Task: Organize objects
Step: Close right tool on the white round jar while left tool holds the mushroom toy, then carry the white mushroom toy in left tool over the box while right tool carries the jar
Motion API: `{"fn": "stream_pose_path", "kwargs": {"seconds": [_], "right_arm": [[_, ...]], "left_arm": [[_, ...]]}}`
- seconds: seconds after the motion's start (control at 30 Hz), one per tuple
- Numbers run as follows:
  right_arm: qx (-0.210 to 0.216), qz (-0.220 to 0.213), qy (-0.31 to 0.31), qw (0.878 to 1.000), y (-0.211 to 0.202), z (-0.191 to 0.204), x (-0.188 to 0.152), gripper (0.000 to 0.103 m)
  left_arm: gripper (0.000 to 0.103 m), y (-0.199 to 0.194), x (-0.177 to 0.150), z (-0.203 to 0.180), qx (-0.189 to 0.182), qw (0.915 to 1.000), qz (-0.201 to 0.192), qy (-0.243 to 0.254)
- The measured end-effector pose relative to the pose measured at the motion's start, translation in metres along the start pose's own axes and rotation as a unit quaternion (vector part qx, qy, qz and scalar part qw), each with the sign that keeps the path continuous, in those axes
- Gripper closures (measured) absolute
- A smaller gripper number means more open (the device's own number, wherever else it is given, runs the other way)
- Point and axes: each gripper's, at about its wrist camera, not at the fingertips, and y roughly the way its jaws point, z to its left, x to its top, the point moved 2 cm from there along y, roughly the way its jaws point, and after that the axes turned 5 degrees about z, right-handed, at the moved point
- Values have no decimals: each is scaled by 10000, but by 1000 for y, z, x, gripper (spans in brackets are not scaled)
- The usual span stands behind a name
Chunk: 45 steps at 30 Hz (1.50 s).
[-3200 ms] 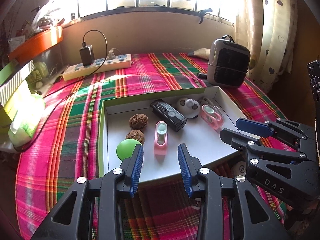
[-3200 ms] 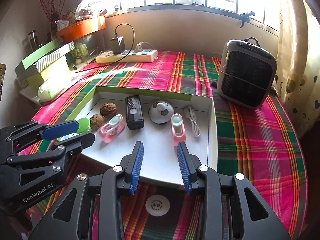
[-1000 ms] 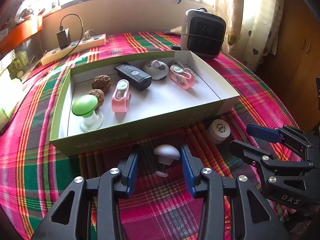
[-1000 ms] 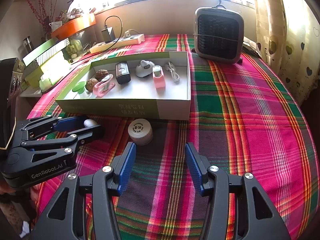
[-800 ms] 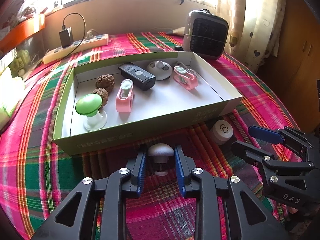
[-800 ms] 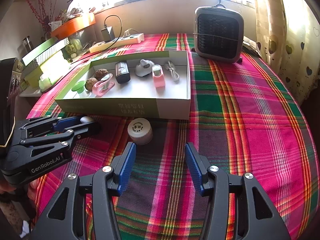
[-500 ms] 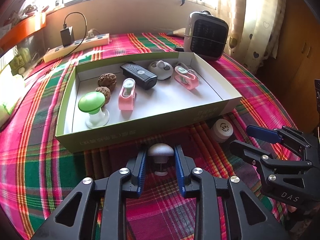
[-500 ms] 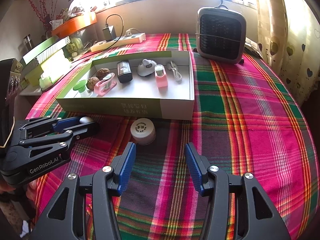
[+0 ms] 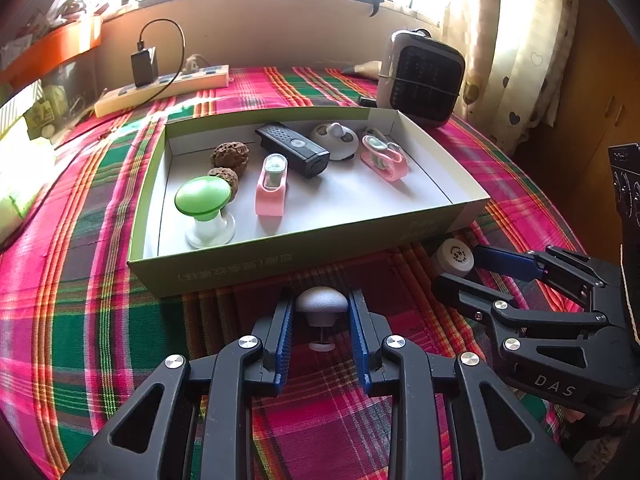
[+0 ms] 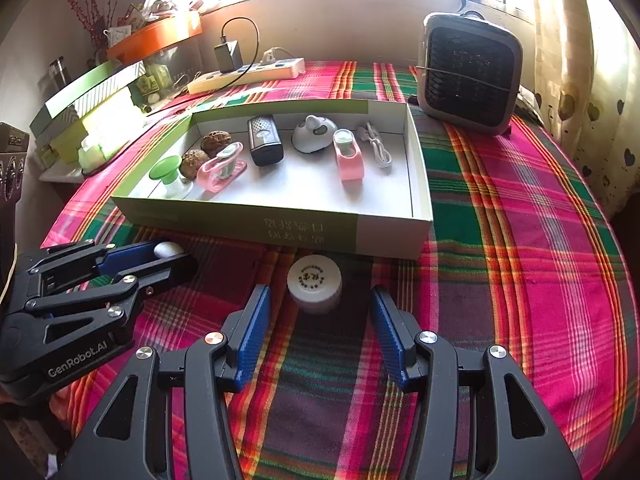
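My left gripper (image 9: 321,316) is shut on a small grey mushroom-shaped knob (image 9: 321,300), held just in front of the green-and-white box (image 9: 280,258); the gripper also shows in the right wrist view (image 10: 160,256). My right gripper (image 10: 318,320) is open, its fingers either side of a white round cap (image 10: 315,282) on the plaid cloth; the cap also shows in the left wrist view (image 9: 454,256). In the box lie a green mushroom knob (image 9: 203,200), two walnuts (image 9: 230,154), two pink holders (image 9: 272,186), a black remote (image 9: 292,148), a white gadget (image 9: 335,138).
A grey heater (image 10: 470,72) stands behind the box at the right. A power strip with a charger (image 10: 244,70) lies at the back. Boxes (image 10: 88,108) are stacked at the left edge. The plaid table drops off at the right toward a curtain (image 9: 520,40).
My left gripper closed on the grey knob and now holds it, slightly raised and nearer the box. My right gripper moved forward so the white cap sits between its open fingers.
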Motion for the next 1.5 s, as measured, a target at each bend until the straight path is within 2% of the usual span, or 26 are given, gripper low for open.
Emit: {"fn": "stream_pose_path", "kwargs": {"seconds": [0.37, 0.47, 0.6, 0.7, 1.5], "right_arm": [[-112, 20, -101, 9999, 4, 2, 5, 53], [-183, 18, -129, 9997, 4, 3, 5, 62], [-212, 20, -146, 9997, 4, 2, 5, 64], [-262, 10, -113, 9996, 4, 1, 5, 74], [-226, -4, -133, 9997, 3, 2, 5, 75]], "left_arm": [[79, 0, 0, 2, -34, 10000, -8, -27], [79, -1, 0, 2, -38, 10000, -8, -29], [79, -1, 0, 2, -37, 10000, -9, -29], [79, -1, 0, 2, -40, 10000, -9, -31], [79, -1, 0, 2, -47, 10000, -12, -36]]}}
